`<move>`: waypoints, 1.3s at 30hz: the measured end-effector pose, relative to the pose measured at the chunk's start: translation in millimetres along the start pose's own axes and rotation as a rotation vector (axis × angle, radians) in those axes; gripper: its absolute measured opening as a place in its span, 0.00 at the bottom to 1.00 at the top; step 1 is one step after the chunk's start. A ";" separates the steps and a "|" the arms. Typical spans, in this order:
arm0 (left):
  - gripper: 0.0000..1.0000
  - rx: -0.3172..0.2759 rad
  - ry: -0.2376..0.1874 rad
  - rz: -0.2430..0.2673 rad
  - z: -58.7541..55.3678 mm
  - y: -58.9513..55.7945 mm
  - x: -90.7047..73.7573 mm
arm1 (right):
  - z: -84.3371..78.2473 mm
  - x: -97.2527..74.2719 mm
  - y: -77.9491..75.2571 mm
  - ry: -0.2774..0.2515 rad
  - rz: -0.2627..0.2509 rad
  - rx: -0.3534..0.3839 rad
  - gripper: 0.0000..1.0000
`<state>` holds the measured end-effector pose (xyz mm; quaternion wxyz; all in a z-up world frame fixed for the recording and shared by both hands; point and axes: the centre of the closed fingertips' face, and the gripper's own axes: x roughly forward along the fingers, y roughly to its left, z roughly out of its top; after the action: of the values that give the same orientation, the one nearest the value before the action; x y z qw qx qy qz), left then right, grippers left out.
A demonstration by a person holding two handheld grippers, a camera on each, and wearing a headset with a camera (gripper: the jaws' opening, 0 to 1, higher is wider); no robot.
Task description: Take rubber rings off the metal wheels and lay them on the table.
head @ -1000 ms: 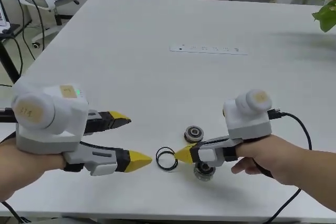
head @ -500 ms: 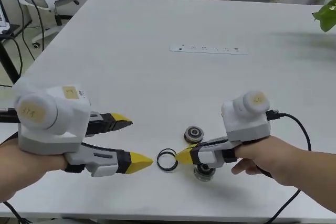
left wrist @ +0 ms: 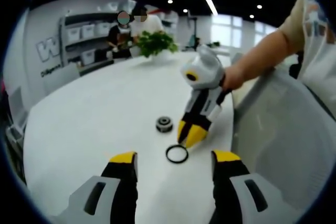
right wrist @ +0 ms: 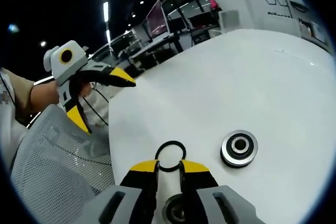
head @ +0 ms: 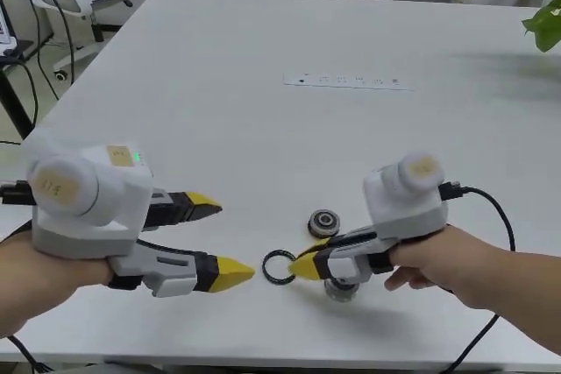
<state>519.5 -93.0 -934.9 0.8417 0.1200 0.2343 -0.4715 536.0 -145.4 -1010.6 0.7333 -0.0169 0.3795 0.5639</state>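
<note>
- Right now the rubber ring lies flat and loose on the white counter, close to its front edge and between the two grippers.
- The right gripper is plainly the nearer one. Its yellow tips sit right at the ring's rim and point straight at it. In the right gripper view the ring is dead ahead of the jaws. I cannot tell whether tip and rubber actually touch.
- Those right jaws are drawn almost together, with only a slit between them, and they grasp nothing.
- The left gripper hovers on the ring's other side, jaws spread wide and empty. In the left gripper view the ring lies ahead of them, centred on the gap but a little way off.
- The near wheel rests on the counter directly beneath the right gripper, behind its tips.
- The far wheel stands free just beyond, near the ring but apart from it.
- Being round and lying flat, the ring has no long axis, so no one line of approach is favoured.
- To my eye this ring is already off and laid down, so the work left is on the wheels.
- The far wheel shows a dark band round its rim, which may be rubber yet to come off.
- That wheel sits off to the right of the right jaws' line, and much closer to them than to the left pair.
</note>
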 end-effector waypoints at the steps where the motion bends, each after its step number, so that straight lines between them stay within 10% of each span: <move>1: 0.57 0.000 0.000 -0.001 0.0 -0.1 0.1 | 0.2 0.0 1.2 0.001 0.002 -0.004 0.14; 22: 0.57 0.002 0.017 -0.028 0.3 -4.5 8.3 | -0.2 -0.2 2.1 0.003 0.015 -0.015 0.19; 39: 0.57 0.017 0.029 -0.044 8.3 7.6 22.1 | 24.0 -33.9 -20.0 -0.099 -0.034 0.029 0.20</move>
<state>538.2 -108.8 -939.1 0.8268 0.1285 0.2449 -0.4898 563.1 -169.4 -982.1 0.7608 0.0152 0.3503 0.5461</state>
